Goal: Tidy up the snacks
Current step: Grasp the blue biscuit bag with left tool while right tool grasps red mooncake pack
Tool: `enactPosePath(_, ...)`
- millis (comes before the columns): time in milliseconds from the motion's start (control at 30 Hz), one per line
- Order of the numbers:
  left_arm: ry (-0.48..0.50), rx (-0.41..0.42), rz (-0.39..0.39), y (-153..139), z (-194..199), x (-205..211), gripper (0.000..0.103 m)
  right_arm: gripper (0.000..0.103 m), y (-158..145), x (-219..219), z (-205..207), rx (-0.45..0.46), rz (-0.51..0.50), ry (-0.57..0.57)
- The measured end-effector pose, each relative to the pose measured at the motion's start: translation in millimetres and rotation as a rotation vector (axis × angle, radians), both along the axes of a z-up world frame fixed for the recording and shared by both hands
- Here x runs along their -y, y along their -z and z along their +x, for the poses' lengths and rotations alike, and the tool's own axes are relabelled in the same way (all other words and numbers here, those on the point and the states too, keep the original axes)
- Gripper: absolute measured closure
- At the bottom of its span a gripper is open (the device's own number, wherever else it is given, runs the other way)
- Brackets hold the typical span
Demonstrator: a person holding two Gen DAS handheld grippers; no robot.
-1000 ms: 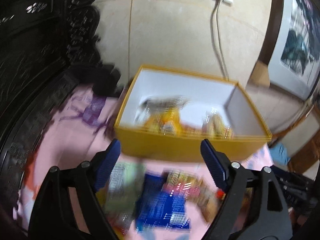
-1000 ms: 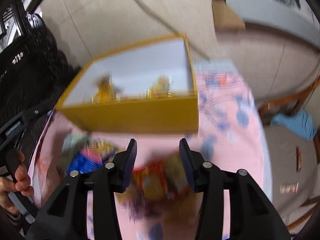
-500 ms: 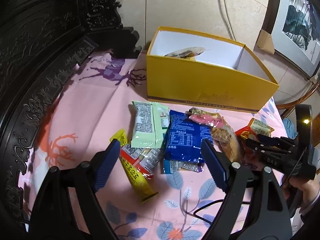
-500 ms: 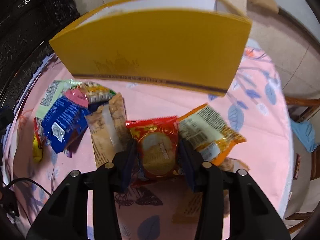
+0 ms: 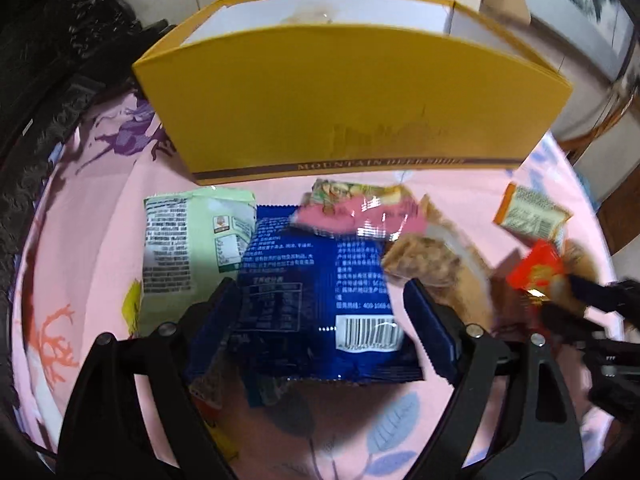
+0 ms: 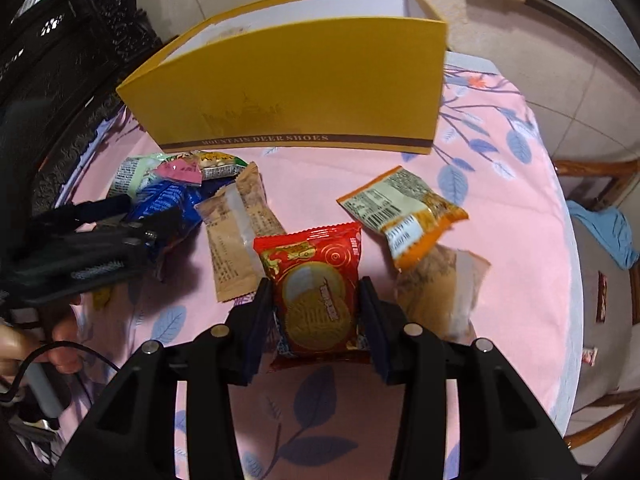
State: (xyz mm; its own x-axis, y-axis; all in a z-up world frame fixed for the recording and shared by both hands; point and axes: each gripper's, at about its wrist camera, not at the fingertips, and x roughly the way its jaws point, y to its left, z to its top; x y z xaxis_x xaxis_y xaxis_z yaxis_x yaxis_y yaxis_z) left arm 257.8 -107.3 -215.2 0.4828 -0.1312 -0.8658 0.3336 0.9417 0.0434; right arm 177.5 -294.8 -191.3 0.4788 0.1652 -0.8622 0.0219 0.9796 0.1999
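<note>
**Two grippers low over the snack pile in front of the yellow box**

A yellow shoe box [image 6: 296,80] stands at twelve o'clock on the counter [image 6: 500,208], which wears a pink cloth printed with leaves. In front of it the snacks lie loose. In the left wrist view, a pale green packet [image 5: 188,240] lies at nine o'clock of a blue packet [image 5: 320,280], and a pink packet [image 5: 360,212] overlaps the blue one's far edge. A tan bar [image 6: 236,236] lies beside a red biscuit packet [image 6: 316,288], with an orange packet [image 6: 404,212] at its two o'clock.

The left gripper [image 5: 320,320] tilts steeply down, jaws spread wide astride the blue packet without pressing it. The right gripper [image 6: 316,312] also tilts down, jaws narrowed to either side of the red biscuit packet; whether they already pinch it I cannot tell. A hand [image 6: 24,352] shows at eight o'clock in the right wrist view.
</note>
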Motion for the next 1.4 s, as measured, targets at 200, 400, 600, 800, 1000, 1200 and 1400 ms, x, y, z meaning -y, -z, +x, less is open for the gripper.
enactPosePath(200, 0.015, 0.01, 0.004, -1, -9, 0, 0.034, 0.059, 14, -1, 4, -0.05, -0.01, -0.002)
enactPosePath(400, 0.029, -0.006, -0.01, -8, -16, -2, 0.044, 0.058, 16, -8, 13, -0.069, -0.037, -0.046)
enactPosePath(600, 0.08, -0.013, 0.043, 1, -14, 9, 0.03, 0.059, 22, -22, 20, -0.112, -0.101, -0.109)
enactPosePath(800, 0.05, -0.002, -0.047, -24, -20, -8, 0.065, 0.059, -15, -19, 2, -0.015, -0.092, -0.06)
enactPosePath(1000, 0.023, 0.04, -0.149, -60, -26, -26, 0.091, 0.059, -64, -14, -6, 0.121, -0.097, -0.025)
enactPosePath(1200, 0.032, -0.015, -0.077, -41, -26, -25, 0.056, 0.059, -71, -12, -2, 0.135, -0.074, -0.017)
enactPosePath(1400, 0.052, -0.049, -0.029, -10, -28, -23, 0.027, 0.059, -58, -15, -13, 0.1, -0.03, 0.002)
